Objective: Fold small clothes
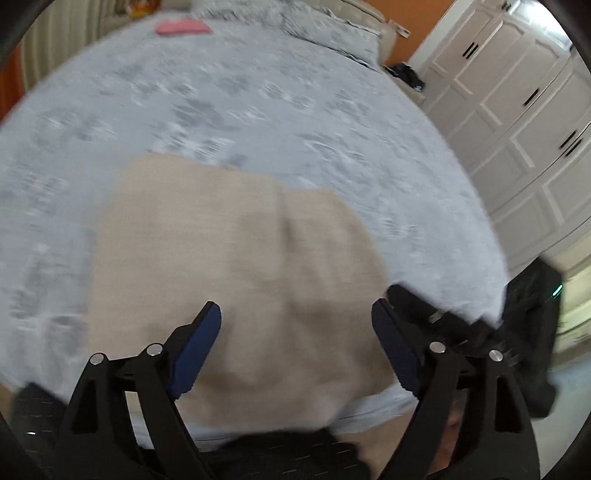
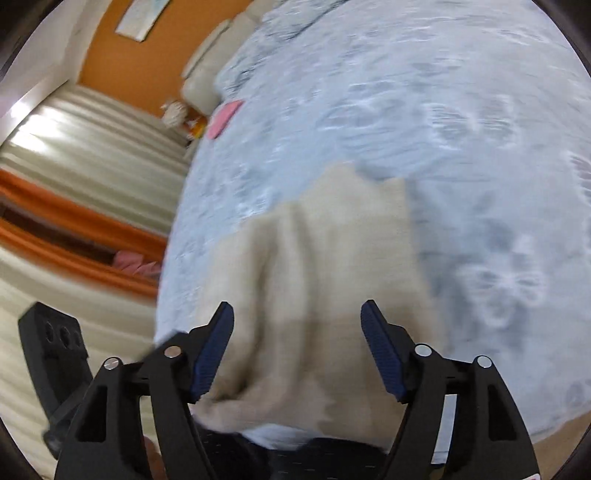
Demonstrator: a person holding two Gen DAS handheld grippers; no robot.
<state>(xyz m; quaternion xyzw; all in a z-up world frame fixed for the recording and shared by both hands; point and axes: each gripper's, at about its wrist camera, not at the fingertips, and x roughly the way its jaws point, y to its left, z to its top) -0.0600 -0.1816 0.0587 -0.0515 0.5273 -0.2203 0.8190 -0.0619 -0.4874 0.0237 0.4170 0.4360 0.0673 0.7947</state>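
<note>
A beige garment [image 1: 229, 273] lies spread on the pale blue patterned bedspread [image 1: 258, 103], near the bed's front edge. My left gripper [image 1: 295, 347] hovers over its near part with the jaws wide apart and nothing between the blue pads. In the right wrist view the same beige garment [image 2: 317, 280] lies rumpled with a fold ridge running along it. My right gripper [image 2: 297, 350] stands open above its near edge, holding nothing. Both views are blurred by motion. The other gripper's black body [image 2: 51, 362] shows at the left of the right wrist view.
A pink folded item [image 1: 181, 27] lies far back on the bed, also seen as the pink item [image 2: 223, 118]. White wardrobe doors [image 1: 517, 110] stand to the right. Striped curtains with an orange band [image 2: 74, 229] hang beside the bed. Pillows [image 1: 295, 18] lie at the head.
</note>
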